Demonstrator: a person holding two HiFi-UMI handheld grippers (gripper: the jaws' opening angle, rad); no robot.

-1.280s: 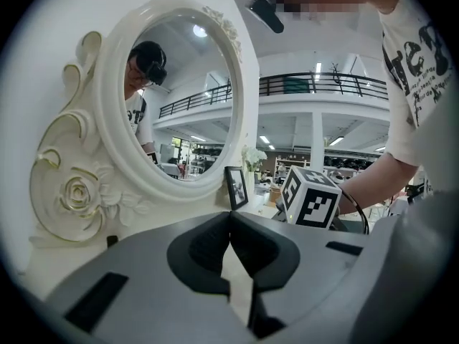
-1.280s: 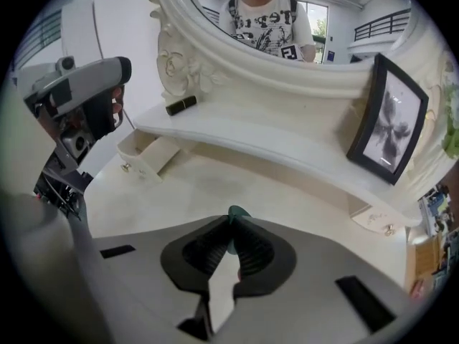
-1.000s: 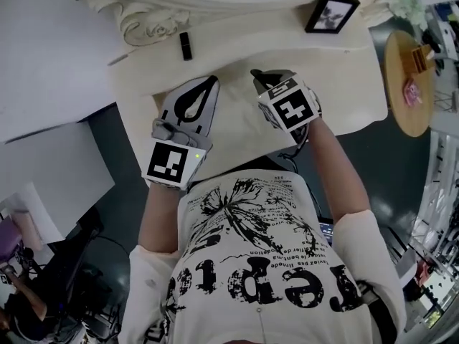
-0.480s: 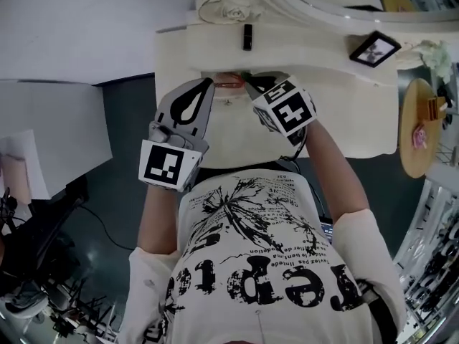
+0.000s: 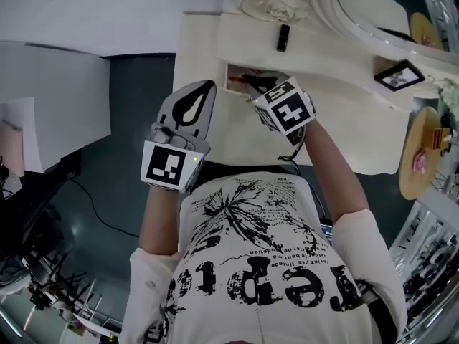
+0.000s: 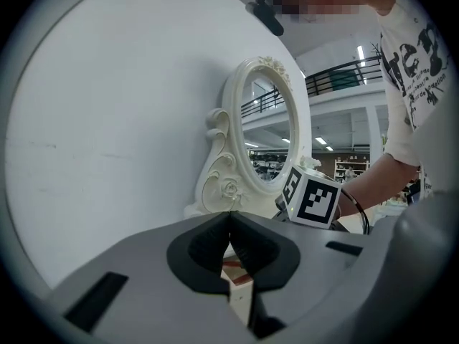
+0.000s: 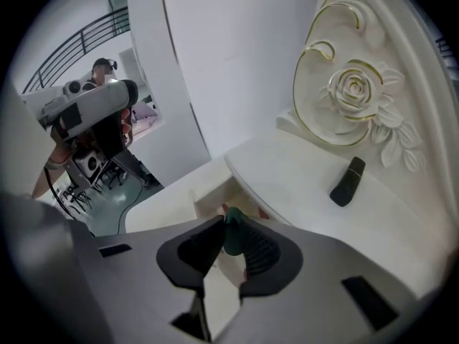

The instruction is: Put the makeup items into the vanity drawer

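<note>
The cream vanity's drawer (image 5: 231,78) stands open below the table top, with reddish items inside; the right gripper view shows its wall (image 7: 208,201). My right gripper (image 5: 252,83) points steeply down over that opening. Its jaws have just been opening a little, and a dark green makeup item (image 7: 231,238) still sits pinched between the tips of the right gripper (image 7: 228,241). My left gripper (image 5: 207,86) hovers beside the drawer's left end. In its own view the left gripper (image 6: 229,219) is shut with nothing between its tips. A black lipstick tube (image 5: 283,37) (image 7: 348,181) lies on the vanity top.
An ornate oval mirror (image 6: 269,135) with a carved rose (image 7: 353,86) rises at the back of the vanity. A small photo frame (image 5: 399,74) stands on the top at the right. A round wooden side table (image 5: 422,149) is further right. White wall panels stand at the left.
Both grippers have travelled along the vanity's front toward its left end. The open drawer has come into view, and the right gripper's tips with the green item now hang over it.
</note>
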